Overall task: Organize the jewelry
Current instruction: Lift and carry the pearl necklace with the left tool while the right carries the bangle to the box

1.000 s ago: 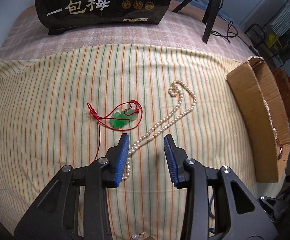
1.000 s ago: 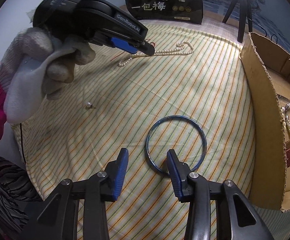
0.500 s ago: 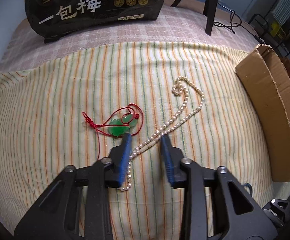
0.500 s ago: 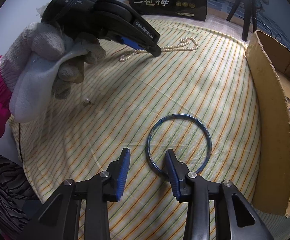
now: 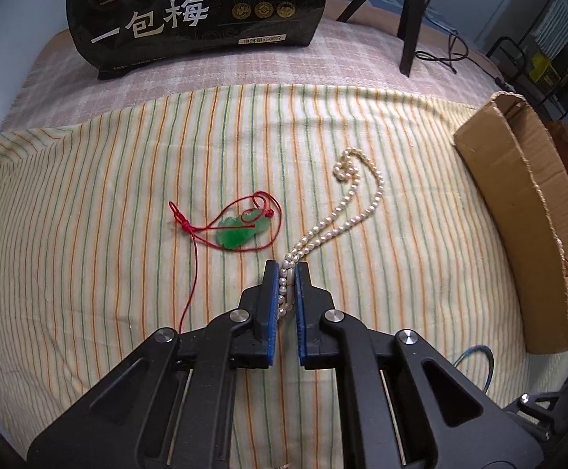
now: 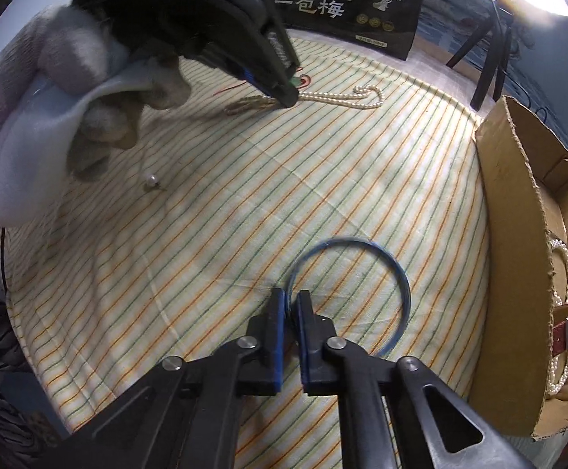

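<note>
My left gripper (image 5: 287, 269) is shut on the near end of a pearl necklace (image 5: 356, 205) that trails away to the upper right on the striped cloth; it also shows in the right wrist view (image 6: 338, 97), with the left gripper (image 6: 285, 95) on it. A green pendant on a red cord (image 5: 240, 230) lies just left of the necklace. My right gripper (image 6: 291, 299) is shut on the near rim of a blue bangle (image 6: 395, 269), which looks slightly lifted and blurred.
A cardboard box (image 6: 514, 234) on the right holds a pearl strand (image 6: 563, 312) and a red strap (image 6: 567, 328); the box also shows in the left wrist view (image 5: 518, 203). A small pearl stud (image 6: 151, 181) lies at left. A black bag (image 5: 194, 11) stands at the back beside tripod legs (image 5: 413, 19).
Both grippers went from open to shut: the left moved forward and closed on the pearl necklace, the right closed on the blue bangle's rim.
</note>
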`<action>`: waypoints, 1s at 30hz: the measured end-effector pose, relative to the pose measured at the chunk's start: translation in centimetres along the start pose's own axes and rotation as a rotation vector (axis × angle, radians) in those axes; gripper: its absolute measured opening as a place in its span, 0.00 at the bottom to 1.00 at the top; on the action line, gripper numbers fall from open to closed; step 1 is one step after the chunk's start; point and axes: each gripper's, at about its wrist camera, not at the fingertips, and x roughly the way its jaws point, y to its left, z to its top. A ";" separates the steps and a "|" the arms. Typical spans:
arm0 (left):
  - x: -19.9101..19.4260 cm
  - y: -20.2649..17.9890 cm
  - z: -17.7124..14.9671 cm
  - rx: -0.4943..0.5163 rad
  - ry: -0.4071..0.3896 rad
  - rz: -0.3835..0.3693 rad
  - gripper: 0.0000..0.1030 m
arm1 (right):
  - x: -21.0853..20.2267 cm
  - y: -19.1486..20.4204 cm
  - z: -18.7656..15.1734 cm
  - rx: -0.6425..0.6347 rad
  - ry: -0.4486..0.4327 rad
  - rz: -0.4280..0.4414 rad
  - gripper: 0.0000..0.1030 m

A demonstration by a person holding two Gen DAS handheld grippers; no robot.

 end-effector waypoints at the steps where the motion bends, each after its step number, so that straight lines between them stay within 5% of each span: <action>1: -0.4 -0.1 -0.2 0.004 -0.005 -0.007 0.05 | -0.2 -0.1 0.0 0.005 -0.003 0.005 0.01; 30: -13.4 -3.2 -0.4 -0.056 -0.234 -0.272 0.05 | -11.6 -3.9 1.3 0.135 -0.277 0.025 0.01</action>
